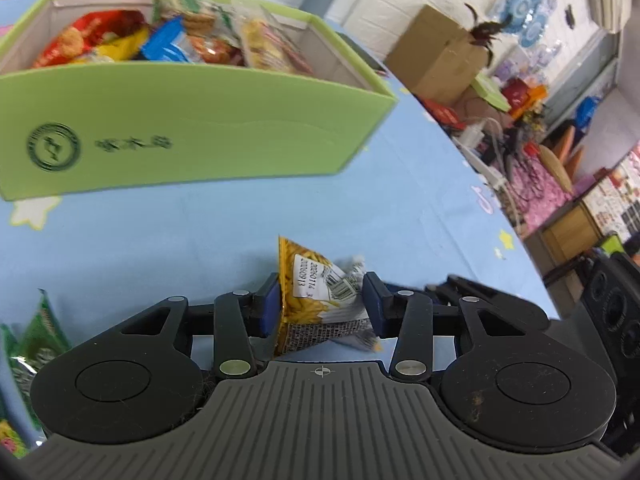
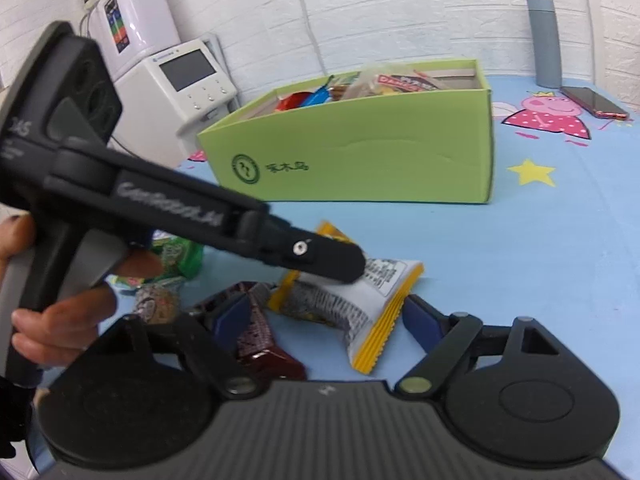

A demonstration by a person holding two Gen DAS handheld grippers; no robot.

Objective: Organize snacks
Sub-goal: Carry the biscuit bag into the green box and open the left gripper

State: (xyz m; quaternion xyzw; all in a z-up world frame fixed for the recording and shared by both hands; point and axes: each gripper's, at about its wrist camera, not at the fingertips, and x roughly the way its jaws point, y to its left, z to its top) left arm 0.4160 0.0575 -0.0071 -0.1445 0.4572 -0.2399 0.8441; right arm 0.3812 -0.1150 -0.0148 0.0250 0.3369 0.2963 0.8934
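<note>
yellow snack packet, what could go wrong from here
1. The left hand-held gripper pinches the yellow snack packet near one crumpled end, so it may slip or swing on the way to the green box.
2. The right hand-held gripper straddles the same packet and a dark red packet; both grippers could collide.

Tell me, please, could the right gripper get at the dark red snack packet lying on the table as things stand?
Probably yes: the dark red packet lies right beside the right gripper's left finger, but the yellow-edged packet held by the left gripper crowds the space between its fingers.
</note>
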